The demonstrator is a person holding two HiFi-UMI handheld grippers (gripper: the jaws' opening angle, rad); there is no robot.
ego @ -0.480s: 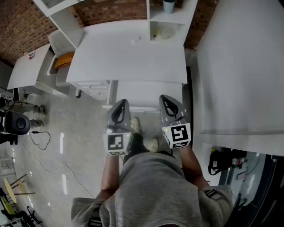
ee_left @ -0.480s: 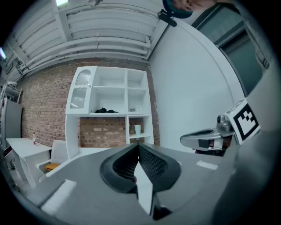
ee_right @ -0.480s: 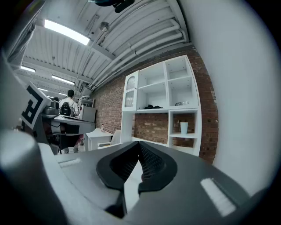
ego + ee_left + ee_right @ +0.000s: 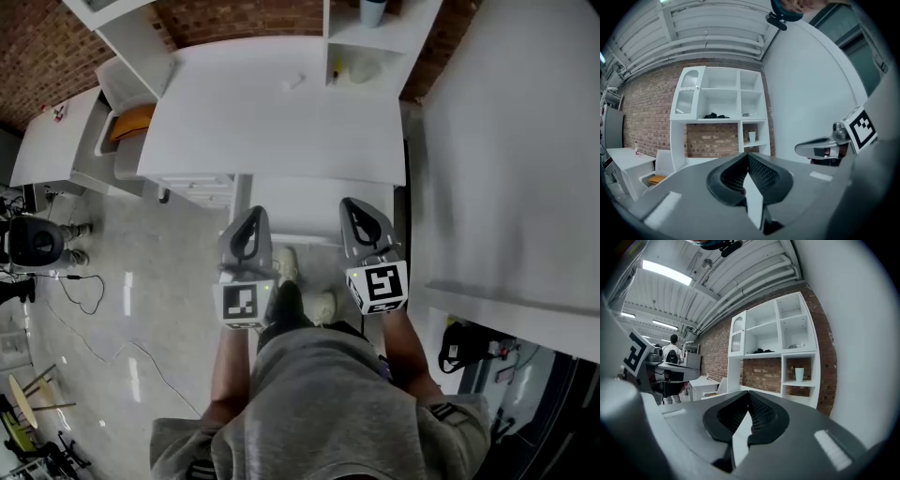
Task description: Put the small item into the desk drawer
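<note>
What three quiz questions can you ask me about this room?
1. True or false: the small item lies on top of the white desk.
2. The right tool is: A) wide open, B) shut with nothing in it, C) holding a cup.
3. Fill in: the wall behind the white shelves is made of ____.
Key: 1 true; 2 B; 3 brick.
</note>
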